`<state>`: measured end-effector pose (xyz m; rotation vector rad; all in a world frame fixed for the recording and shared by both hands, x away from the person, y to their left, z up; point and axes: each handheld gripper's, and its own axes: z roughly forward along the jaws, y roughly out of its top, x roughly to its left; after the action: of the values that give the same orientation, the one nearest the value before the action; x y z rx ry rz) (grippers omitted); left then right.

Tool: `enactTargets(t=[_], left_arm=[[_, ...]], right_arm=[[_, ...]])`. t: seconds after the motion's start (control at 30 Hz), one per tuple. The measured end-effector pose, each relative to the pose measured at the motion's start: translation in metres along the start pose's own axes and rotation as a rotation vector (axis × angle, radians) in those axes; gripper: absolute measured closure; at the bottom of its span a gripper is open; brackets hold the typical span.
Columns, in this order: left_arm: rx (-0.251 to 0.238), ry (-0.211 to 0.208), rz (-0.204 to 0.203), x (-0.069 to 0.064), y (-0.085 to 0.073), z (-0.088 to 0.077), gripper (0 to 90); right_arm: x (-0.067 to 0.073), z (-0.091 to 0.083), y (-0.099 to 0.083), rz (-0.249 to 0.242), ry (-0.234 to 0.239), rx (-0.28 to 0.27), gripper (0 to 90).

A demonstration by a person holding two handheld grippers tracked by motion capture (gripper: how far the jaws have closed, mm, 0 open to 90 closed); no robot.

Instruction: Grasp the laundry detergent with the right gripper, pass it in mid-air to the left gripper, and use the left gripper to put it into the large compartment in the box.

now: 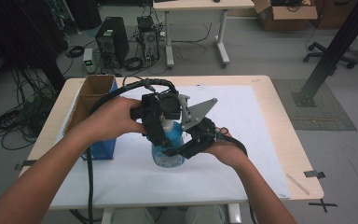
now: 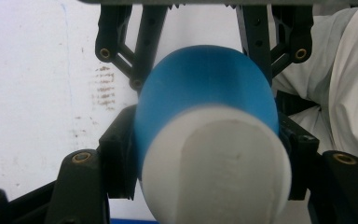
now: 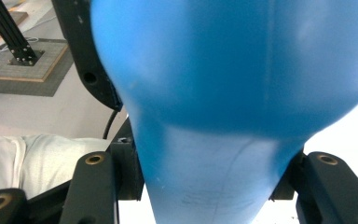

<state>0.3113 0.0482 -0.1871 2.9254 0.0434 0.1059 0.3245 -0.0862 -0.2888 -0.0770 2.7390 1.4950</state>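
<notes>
Blue plastic bottle (image 1: pixel 168 147), upright over the counter (image 1: pixel 261 121), pinched by both: left tongs (image 2: pixel 205 149) at the white cap (image 2: pixel 216 170) (smooth, tapering), right tongs (image 3: pixel 205 186) lower down. Could twist loose, slip, then topple.

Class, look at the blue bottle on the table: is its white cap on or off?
On. In the left gripper view the white cap sits on the blue bottle, gripped there by the left tool.

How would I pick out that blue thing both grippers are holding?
Find the white sheet covering the wooden table. At its middle stands a blue bottle, clamped between the left gripper and right gripper. Unlike the cardboard box to its left, it is rounded, bright blue and white-capped.
</notes>
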Motion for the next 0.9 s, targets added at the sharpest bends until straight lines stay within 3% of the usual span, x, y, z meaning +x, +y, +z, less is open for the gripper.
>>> enactTargets(t=[0.2,0.33,0.4,0.53,0.57,0.63,0.7,0.73,0.8,0.87,0.9], left_arm=[[-0.002,0.0,-0.012,-0.001,0.0,-0.002,37.9],[0.003,0.014,-0.023,-0.002,-0.002,-0.005,37.9],[0.003,0.016,-0.029,-0.002,-0.003,-0.006,37.9],[0.005,0.029,-0.06,0.0,-0.008,-0.009,37.9],[0.018,0.039,-0.076,0.002,-0.01,-0.01,37.9],[0.021,0.045,-0.089,0.003,-0.011,-0.011,37.9],[0.03,0.054,-0.113,0.006,-0.013,-0.013,37.9],[0.035,0.065,-0.144,0.008,-0.015,-0.015,37.8],[0.035,0.071,-0.163,0.009,-0.016,-0.017,37.9],[0.034,0.097,-0.22,0.015,-0.018,-0.023,37.9],[0.034,0.097,-0.22,0.015,-0.018,-0.023,37.9]], right_arm=[[0.001,-0.001,0.0,0.009,0.008,-0.004,42.6],[0.001,-0.01,-0.004,0.03,0.001,-0.016,31.6],[0.001,-0.014,-0.006,0.037,-0.004,-0.019,30.2],[0.002,-0.031,-0.017,0.073,-0.027,0.003,22.9],[0.002,-0.044,-0.025,0.093,-0.054,0.02,20.9],[0.003,-0.048,-0.028,0.098,-0.066,0.028,20.5],[0.003,-0.065,-0.036,0.122,-0.116,0.069,17.8],[0.003,-0.071,-0.039,0.13,-0.127,0.083,17.6],[0.003,-0.076,-0.041,0.138,-0.139,0.095,17.0],[0.003,-0.092,-0.044,0.148,-0.178,0.133,16.7],[0.003,-0.092,-0.044,0.148,-0.178,0.133,16.7]])
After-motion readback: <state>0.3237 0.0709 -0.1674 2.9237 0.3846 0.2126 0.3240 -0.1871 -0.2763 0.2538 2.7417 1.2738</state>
